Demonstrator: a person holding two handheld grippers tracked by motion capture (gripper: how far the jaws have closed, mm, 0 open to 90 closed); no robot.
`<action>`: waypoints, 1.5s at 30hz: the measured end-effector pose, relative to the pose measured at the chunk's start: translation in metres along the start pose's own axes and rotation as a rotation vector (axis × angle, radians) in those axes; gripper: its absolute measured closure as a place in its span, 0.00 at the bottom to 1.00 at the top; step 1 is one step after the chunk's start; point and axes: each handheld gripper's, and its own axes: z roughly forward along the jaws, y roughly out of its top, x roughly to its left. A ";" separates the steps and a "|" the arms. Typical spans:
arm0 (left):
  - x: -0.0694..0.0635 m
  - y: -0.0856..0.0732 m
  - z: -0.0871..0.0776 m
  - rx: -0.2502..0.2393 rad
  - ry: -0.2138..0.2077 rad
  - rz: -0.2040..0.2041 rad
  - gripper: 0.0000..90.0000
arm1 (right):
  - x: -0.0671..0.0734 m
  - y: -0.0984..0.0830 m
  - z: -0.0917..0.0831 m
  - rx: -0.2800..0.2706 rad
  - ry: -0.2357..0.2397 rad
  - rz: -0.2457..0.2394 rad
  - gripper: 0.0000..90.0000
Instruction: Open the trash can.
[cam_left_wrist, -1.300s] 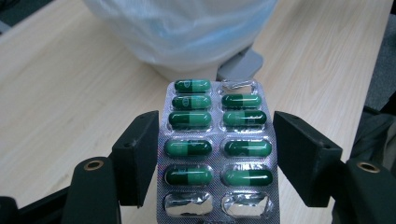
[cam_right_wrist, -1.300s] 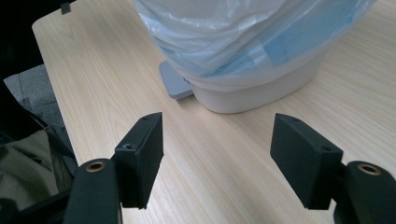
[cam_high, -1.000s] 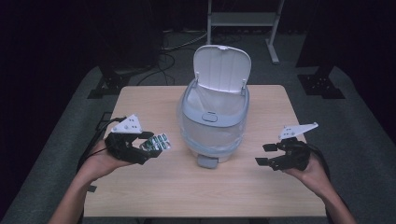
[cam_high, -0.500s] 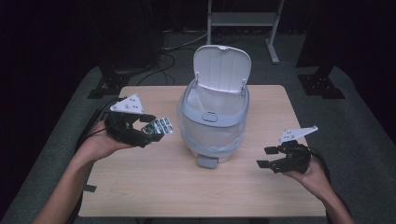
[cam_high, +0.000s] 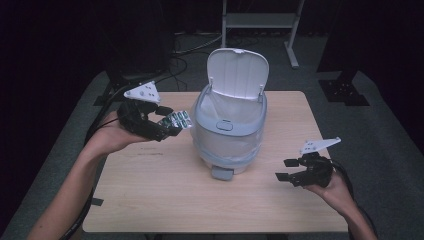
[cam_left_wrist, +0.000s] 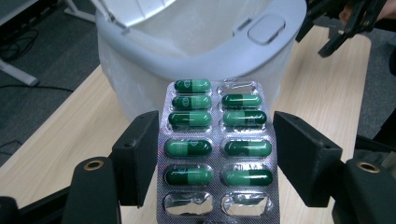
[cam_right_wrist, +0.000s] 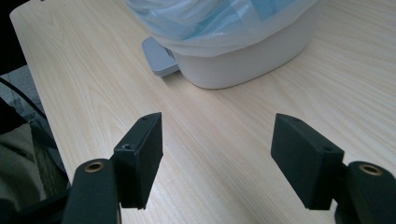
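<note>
Left gripper (cam_high: 167, 122) has lifted off the table and closed in on the bin since a second ago; right gripper (cam_high: 286, 170) unchanged. Blister pack (cam_left_wrist: 216, 151) sits lengthwise between the left jaws, clamped by its edges, far end just short of the bin (cam_high: 230, 135) rim. Left gripper view: green capsules, three pockets burst. Bin: lid (cam_high: 236, 74) up, clear liner. Right gripper view shows blue stuff in the liner (cam_right_wrist: 219, 18), pedal (cam_right_wrist: 159, 57) in front. Right jaws wide apart, holding nothing, above the table (cam_high: 165, 195).
</note>
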 end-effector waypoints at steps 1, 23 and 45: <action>0.000 0.003 0.001 0.001 0.001 0.005 0.37 | -0.001 -0.001 0.000 0.001 0.000 -0.004 0.36; 0.006 0.057 0.018 0.019 -0.030 0.075 0.37 | -0.004 -0.003 -0.009 0.000 -0.004 0.002 0.36; 0.017 0.081 0.034 0.035 -0.041 0.097 0.37 | -0.007 -0.002 -0.014 0.001 -0.008 0.006 0.36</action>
